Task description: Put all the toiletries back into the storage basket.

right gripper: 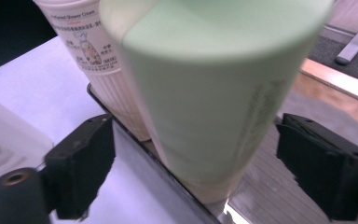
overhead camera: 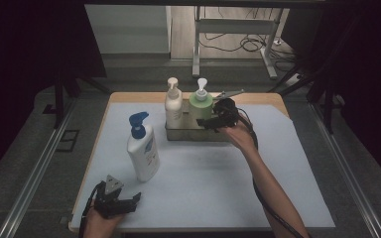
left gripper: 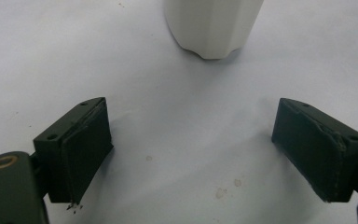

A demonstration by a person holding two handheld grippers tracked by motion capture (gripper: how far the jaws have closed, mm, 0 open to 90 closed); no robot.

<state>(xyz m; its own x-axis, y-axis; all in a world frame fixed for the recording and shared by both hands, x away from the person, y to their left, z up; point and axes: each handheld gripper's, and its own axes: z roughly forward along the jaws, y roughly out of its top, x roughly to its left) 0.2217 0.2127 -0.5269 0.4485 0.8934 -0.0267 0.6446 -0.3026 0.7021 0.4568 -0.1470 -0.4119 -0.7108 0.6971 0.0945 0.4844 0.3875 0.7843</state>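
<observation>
The table (overhead camera: 287, 163), covered by a pale sheet, carries all items. A metal tray (overhead camera: 178, 133) stands toward the far edge, and two pump bottles stand upright in it: a cream bottle (overhead camera: 173, 105) on the left and a green bottle (overhead camera: 200, 105) just beside it on the right. A larger white bottle with a blue pump (overhead camera: 142, 148) stands alone on the sheet, nearer the person and left of the tray. The right gripper (overhead camera: 212, 121) is held at the tray beside the green bottle; in the right gripper view its jaws stand wide apart on either side of that bottle (right gripper: 209, 93), neither pad seen touching it, with the cream bottle (right gripper: 98, 60) behind to the left. The left gripper (overhead camera: 124, 201) rests at the near left corner, jaws spread and holding nothing; the left gripper view shows the white bottle's base (left gripper: 212, 25) ahead of it, apart from the jaws.
</observation>
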